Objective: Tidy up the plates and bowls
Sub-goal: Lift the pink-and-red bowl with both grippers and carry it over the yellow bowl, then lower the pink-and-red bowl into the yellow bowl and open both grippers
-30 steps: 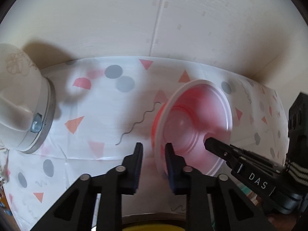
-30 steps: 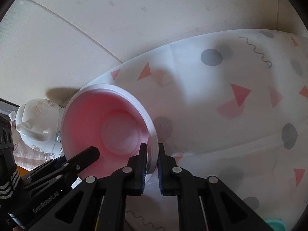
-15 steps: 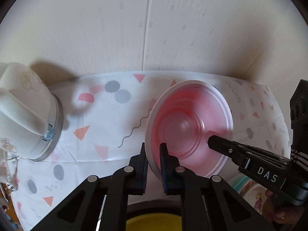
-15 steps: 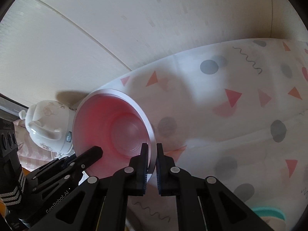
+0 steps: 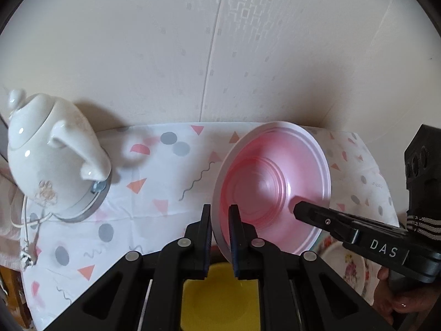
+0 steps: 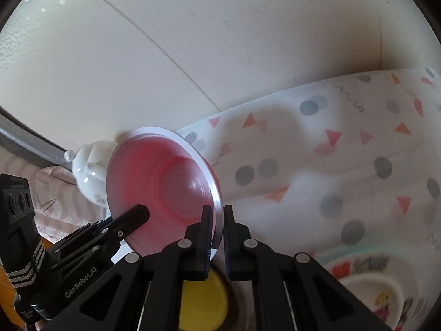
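— Where in the frame?
— Pink bowl [image 5: 271, 187] tilted on edge above the patterned tablecloth [image 5: 154, 171], clear of it, near the white kettle [image 5: 52, 157].
— Held how?
— Pinched at opposite sides of the rim: left gripper [image 5: 220, 220] clamped on the near-left edge, right gripper [image 6: 217, 220] clamped on the far-right edge, rim sandwiched between each pair of jaws.
— Below?
— Yellow dish [image 5: 220, 303] under the left jaws; flowered plate [image 5: 347, 264] beside it.
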`<control>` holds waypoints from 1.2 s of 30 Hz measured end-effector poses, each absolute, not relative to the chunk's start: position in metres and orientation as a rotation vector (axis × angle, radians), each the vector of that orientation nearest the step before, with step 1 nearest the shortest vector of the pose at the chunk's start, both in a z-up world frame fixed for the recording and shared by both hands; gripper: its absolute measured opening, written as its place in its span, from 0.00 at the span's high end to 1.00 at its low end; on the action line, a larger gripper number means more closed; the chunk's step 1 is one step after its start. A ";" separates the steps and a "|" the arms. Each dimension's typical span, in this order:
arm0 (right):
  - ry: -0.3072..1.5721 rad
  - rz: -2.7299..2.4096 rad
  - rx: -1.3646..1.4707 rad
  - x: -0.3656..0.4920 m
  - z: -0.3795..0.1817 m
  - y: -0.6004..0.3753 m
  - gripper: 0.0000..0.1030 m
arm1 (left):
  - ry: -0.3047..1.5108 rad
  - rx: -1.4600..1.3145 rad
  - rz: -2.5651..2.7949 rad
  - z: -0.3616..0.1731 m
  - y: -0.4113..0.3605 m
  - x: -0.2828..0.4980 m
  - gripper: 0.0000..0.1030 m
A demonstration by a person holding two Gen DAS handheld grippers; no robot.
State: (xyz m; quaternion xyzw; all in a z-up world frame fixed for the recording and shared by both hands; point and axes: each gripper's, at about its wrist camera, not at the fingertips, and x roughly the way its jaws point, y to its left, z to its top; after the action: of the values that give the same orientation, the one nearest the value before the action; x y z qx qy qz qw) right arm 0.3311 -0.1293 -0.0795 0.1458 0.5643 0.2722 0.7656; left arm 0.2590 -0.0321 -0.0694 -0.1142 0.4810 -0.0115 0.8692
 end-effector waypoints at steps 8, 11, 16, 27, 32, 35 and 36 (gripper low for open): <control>1.249 0.579 0.318 0.287 -0.073 -0.129 0.93 | 1.015 -0.262 -0.059 -0.074 -0.020 0.221 0.89; 1.254 0.569 0.312 0.272 -0.073 -0.127 0.93 | 1.031 -0.267 -0.064 -0.080 -0.017 0.209 0.89; 1.263 0.543 0.294 0.252 -0.080 -0.123 0.93 | 1.069 -0.299 -0.064 -0.099 -0.011 0.195 0.89; 1.328 0.478 0.334 0.226 -0.104 -0.123 0.93 | 1.124 -0.237 -0.091 -0.120 -0.014 0.181 0.89; 1.337 0.456 0.343 0.221 -0.108 -0.122 0.92 | 1.146 -0.202 -0.102 -0.128 -0.016 0.182 0.89; 1.354 0.444 0.352 0.219 -0.114 -0.122 0.92 | 1.153 -0.191 -0.108 -0.131 -0.016 0.183 0.89; 1.360 0.440 0.353 0.219 -0.117 -0.122 0.92 | 1.155 -0.186 -0.110 -0.132 -0.017 0.183 0.89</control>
State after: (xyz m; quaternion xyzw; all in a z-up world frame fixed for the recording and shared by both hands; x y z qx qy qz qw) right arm 0.2192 -0.1217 -0.1165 0.1610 0.6201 0.2007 0.7411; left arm 0.1830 -0.0168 -0.1321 -0.0879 0.5448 -0.0519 0.8323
